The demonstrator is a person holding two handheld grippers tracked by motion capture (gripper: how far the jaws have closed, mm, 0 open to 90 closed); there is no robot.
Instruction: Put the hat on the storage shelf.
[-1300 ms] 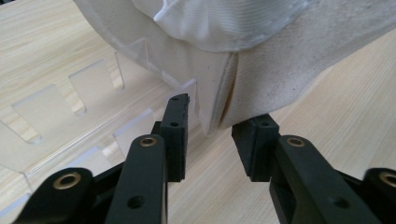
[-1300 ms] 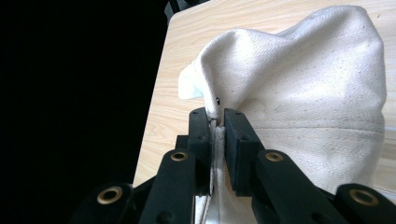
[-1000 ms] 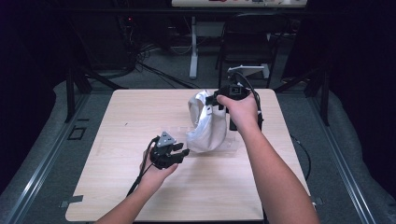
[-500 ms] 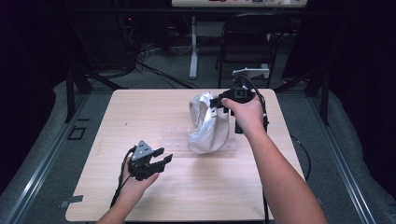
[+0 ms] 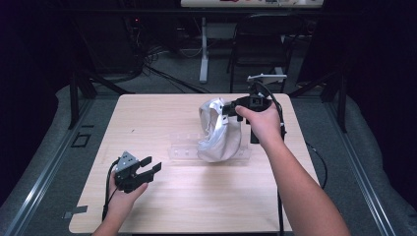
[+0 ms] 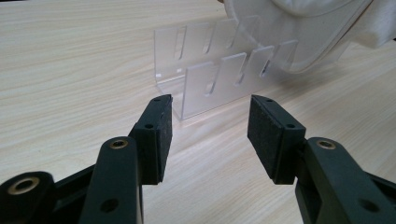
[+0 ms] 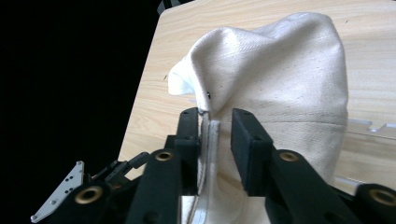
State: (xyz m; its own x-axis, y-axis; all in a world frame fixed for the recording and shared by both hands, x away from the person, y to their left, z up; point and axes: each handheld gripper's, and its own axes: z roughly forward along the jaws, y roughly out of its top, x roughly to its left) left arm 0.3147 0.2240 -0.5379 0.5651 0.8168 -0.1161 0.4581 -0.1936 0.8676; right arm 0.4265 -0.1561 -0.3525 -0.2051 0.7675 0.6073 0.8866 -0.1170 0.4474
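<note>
White cloth, a cap [image 5: 216, 130], sits draped over the right end of a clear plastic rack [image 5: 189, 147] near the middle of the wooden tabletop [image 5: 162, 110]. The right gripper [image 5: 230, 109] is at the cap's upper edge; in the right gripper view [image 7: 215, 135] its jaws have just been opening, and the cap's edge [image 7: 208, 140] stands between them, lying against the left pad while the right pad stands clear of the cloth. The left gripper [image 5: 149, 166] is held low over the tabletop near its front left corner, well apart from the rack, and its jaws have just been opening too. In the left gripper view [image 6: 209, 135] they stand wide with nothing between them, pointing toward the rack [image 6: 219, 74] and the cap [image 6: 303, 32] above it.
</note>
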